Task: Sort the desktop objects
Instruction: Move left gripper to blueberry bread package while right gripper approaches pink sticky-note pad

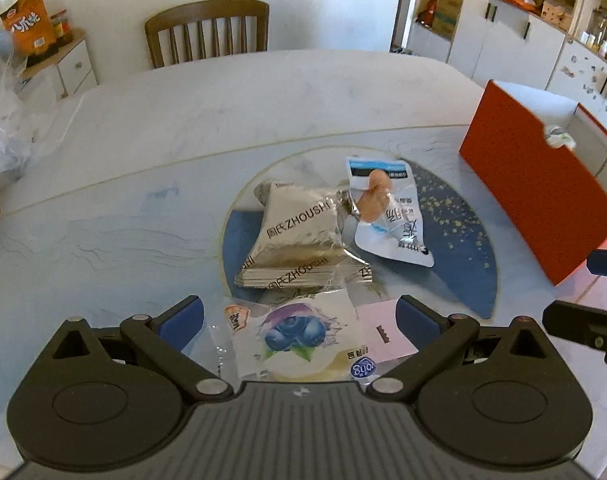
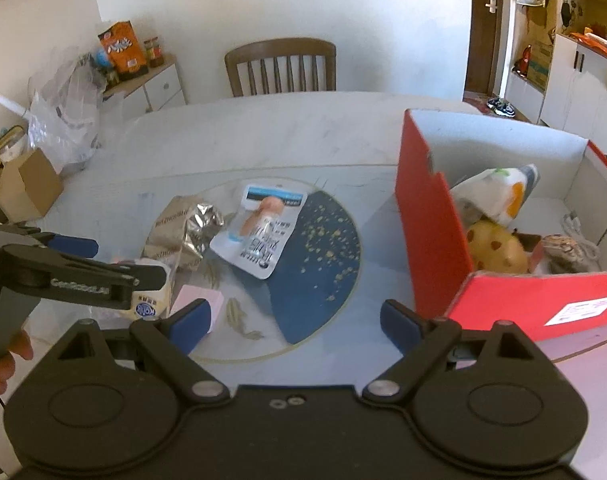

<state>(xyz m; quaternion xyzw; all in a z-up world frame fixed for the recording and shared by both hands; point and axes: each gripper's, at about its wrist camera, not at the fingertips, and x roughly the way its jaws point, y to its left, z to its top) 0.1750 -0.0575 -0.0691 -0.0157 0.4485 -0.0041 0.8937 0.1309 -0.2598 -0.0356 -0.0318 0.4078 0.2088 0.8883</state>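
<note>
White marble-patterned tabletop (image 1: 223, 112) fills most of what both my cameras see, with a round blue-and-clear inlay (image 2: 327, 256) at its middle and a wooden chair (image 1: 207, 32) pushed in at the far side. My left gripper (image 1: 299, 320) hangs low over the near edge of the pile, its 2 blue-padded fingers (image 1: 183, 320) spread wide with nothing clamped; the blueberry snack packet (image 1: 295, 336) lies between them on the table, and I cannot tell whether either pad touches it. Just beside that packet, toward my right finger, sits a pale pink block (image 1: 383, 328). Beyond it lie 2 silver foil ZHOUSHI packets (image 1: 299, 232), one resting on the other, and touching their right side is a white-and-blue pouch (image 1: 387, 216) with a peach-coloured item showing through its clear window. My right gripper (image 2: 293, 322) is also fully spread and holds nothing, hovering over the blue inlay with the pink block near its left finger (image 2: 191, 320). Off to the right stands the red cardboard box (image 2: 431, 216), open on top, already containing a patterned white pouch (image 2: 499, 188), a yellow spotted item (image 2: 495, 248) and a small wrapped bundle (image 2: 563, 252). On a side cabinet against the wall stands an orange snack bag (image 2: 121, 50).
</note>
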